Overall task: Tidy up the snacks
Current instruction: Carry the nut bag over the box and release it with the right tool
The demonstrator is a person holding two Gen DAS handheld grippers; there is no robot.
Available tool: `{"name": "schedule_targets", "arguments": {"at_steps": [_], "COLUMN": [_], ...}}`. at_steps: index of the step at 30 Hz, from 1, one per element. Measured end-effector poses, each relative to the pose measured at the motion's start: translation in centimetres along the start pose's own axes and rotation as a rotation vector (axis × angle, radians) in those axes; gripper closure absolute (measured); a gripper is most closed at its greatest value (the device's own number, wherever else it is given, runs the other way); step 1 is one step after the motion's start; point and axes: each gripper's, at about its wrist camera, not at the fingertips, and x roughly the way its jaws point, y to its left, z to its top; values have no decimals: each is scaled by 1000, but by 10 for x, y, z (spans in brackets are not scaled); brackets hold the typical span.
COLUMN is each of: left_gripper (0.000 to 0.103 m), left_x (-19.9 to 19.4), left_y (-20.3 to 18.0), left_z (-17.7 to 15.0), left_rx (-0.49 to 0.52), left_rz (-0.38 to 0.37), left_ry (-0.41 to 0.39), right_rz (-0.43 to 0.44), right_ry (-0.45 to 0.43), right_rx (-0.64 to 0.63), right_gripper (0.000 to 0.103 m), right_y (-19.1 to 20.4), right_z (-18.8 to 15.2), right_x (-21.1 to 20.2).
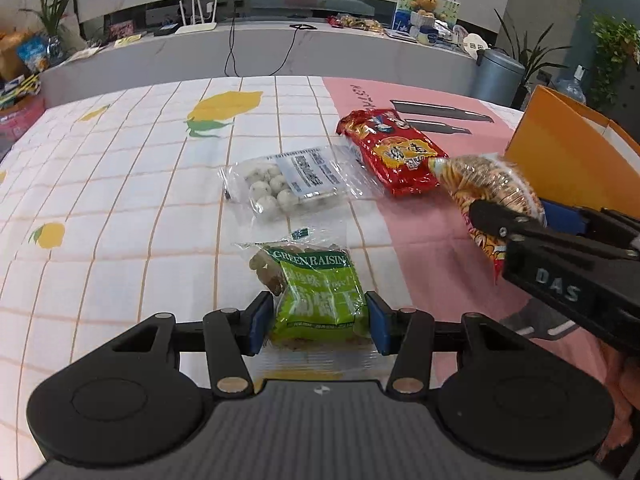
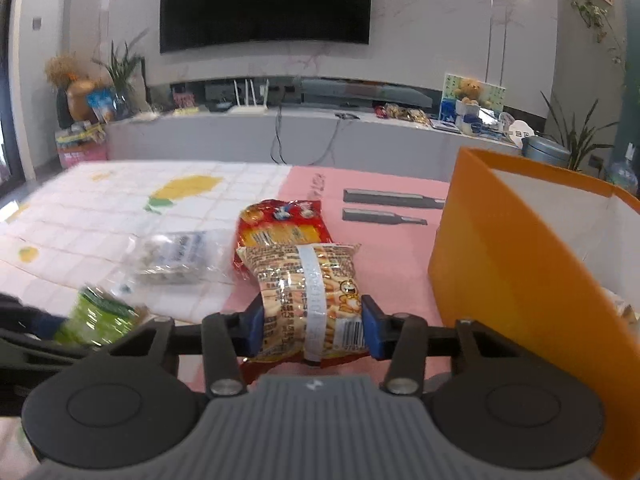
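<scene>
My left gripper (image 1: 318, 322) is shut on a green raisin packet (image 1: 316, 292), which also shows blurred at the left of the right wrist view (image 2: 100, 314). My right gripper (image 2: 312, 328) is shut on an orange cracker-stick packet (image 2: 308, 296), held above the pink cloth beside the orange box (image 2: 516, 280); the packet (image 1: 488, 188) and box (image 1: 568, 160) also show in the left wrist view. A red snack packet (image 1: 396, 152) and a clear bag of white balls (image 1: 284, 184) lie on the table.
The table wears a white checked cloth with lemon prints (image 1: 120, 200) and a pink cloth (image 1: 424, 240). Behind it runs a long grey counter (image 1: 280, 48) with cables, a router and clutter. A grey bin (image 1: 496, 72) and plants stand at the right.
</scene>
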Motion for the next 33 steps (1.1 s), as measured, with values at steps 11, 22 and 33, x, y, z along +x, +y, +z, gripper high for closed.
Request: {"name": "schedule_targets", "arguments": {"at_steps": [11, 22, 33], "left_gripper": [47, 47, 47], "left_x": [-53, -128, -130], "left_y": [-27, -73, -136], "left_z": [-26, -3, 30], "left_rx": [-42, -24, -37], "left_rz": [20, -10, -119], "left_ry": [-156, -340, -349], "right_rz": [113, 166, 154], "right_ry": [-124, -143, 113], "right_rx": [-10, 129, 290], "right_gripper": [57, 57, 57], "right_y": [-6, -94, -194], "right_z": [22, 46, 54], "right_x": [-83, -158, -106]}}
